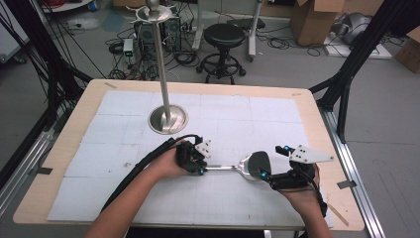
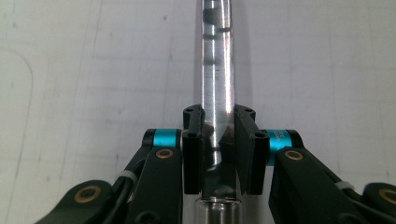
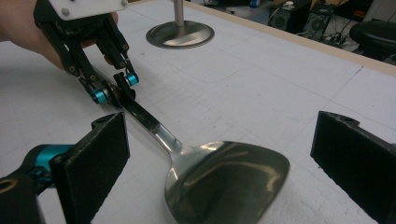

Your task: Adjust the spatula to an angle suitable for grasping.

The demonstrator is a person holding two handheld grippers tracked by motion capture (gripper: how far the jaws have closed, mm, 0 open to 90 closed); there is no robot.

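**Metal spatula held by its handle, blade between open pads**

Two forearms are seen entering from the near edge of the counter point(image 1: 74, 124), each hand carrying a tool. A shiny metal spatula point(image 1: 242, 166) lies low over the white gridded sheet point(image 1: 223, 114), between the two tools, with its handle pointed toward the person's left and its blade toward the right.

By the left tool point(image 1: 202, 170) the thin handle is clamped near its end; in the left gripper view the black pads point(image 2: 192, 149) are pressed against both sides of the polished shaft point(image 2: 217, 70), which runs straight away from the camera over the sheet.

The right tool point(image 1: 265, 174) is held wide open at the blade end. In the right gripper view its two pads point(image 3: 95, 161) stand well apart on either side of the broad blade point(image 3: 229, 182), neither pad being seen to touch it. The blade appears to rest on the sheet, though contact cannot be told for certain.

Farther back on the counter, well apart from the spatula, an upright metal stand point(image 1: 167, 119) with a round base and a tall pole is placed. Beyond the counter a black stool point(image 1: 224, 37) and cardboard boxes point(image 1: 312, 20) are seen on the floor.
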